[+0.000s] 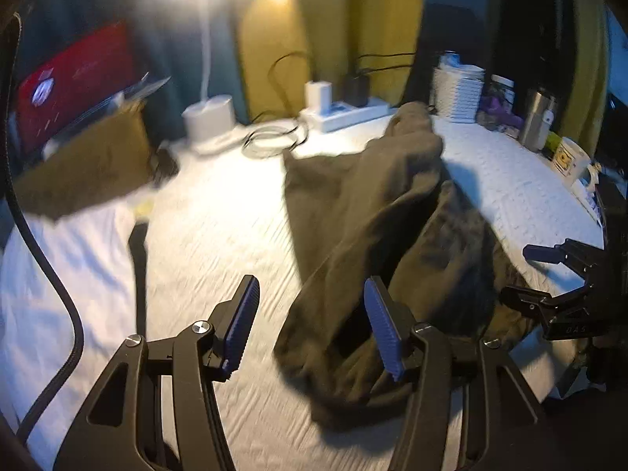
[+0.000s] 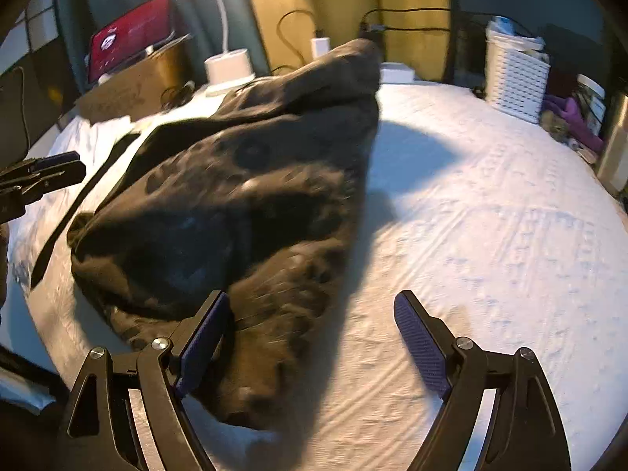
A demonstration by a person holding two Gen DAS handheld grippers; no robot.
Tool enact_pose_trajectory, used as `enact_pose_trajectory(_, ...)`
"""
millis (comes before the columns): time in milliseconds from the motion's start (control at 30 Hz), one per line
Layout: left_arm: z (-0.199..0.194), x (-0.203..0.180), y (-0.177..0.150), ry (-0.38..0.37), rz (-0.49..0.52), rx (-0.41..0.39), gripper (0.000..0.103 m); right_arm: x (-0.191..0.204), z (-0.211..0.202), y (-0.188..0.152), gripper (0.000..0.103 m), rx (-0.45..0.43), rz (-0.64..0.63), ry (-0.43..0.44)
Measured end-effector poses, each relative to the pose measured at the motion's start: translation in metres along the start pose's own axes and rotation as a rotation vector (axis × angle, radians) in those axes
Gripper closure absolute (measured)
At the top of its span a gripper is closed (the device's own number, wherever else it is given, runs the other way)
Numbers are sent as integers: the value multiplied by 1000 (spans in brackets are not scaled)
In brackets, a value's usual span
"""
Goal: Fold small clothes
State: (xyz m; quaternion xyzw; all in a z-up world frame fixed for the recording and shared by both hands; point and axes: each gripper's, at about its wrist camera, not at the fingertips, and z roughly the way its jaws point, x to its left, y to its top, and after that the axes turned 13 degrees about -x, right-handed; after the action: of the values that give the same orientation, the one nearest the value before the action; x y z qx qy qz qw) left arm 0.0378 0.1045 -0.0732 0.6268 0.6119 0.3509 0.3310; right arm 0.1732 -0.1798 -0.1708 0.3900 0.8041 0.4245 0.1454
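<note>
Dark olive garment (image 1: 373, 204) lies crumpled mid-table on the white cloth (image 1: 219, 212), apparently half folded. Left gripper (image 1: 312, 322) stands parted at its near edge, gripping nothing; right gripper (image 2: 310, 337) gapes wide, empty.

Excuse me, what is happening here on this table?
A person is working with two handheld grippers over a dark olive garment lying crumpled on the white cloth-covered table. The left gripper and the right gripper are both open, and neither one grips the fabric. Nothing looks folded yet.
</note>
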Motion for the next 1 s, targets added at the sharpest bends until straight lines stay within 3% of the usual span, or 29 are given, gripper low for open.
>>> enact_pose_trajectory(333, 72, -71, 28, -74, 304, 25, 47, -43, -5, 11, 16, -41, 63, -46)
enact_pose_trajectory(500, 106, -88, 37, -103, 399, 43, 48, -58, 4, 19, 16, -39, 84, -58)
enact_pose_trajectory(533, 110, -89, 39, -112, 402, 42, 55, -60, 7, 21, 16, -38, 84, -57)
enact_pose_trajectory(567, 115, -87, 42, -119, 390, 38, 66, -61, 10, 24, 16, -39, 83, -57)
enact_pose_trajectory(600, 120, -83, 45, -121, 368, 47, 87, -62, 13, 26, 16, -39, 81, -56)
enact_pose_trajectory(733, 125, -45, 62, -132, 197, 17, 92, -63, 26, 36, 16, -37, 69, -48)
enact_pose_trajectory(900, 137, 22, 69, -33, 11, -1, 94, -58, 43, 47, 16, -29, 45, -38)
enact_pose_trajectory(1000, 150, 55, 64, 48, -48, 14, 94, -53, 53, 53, 16, -23, 35, -34)
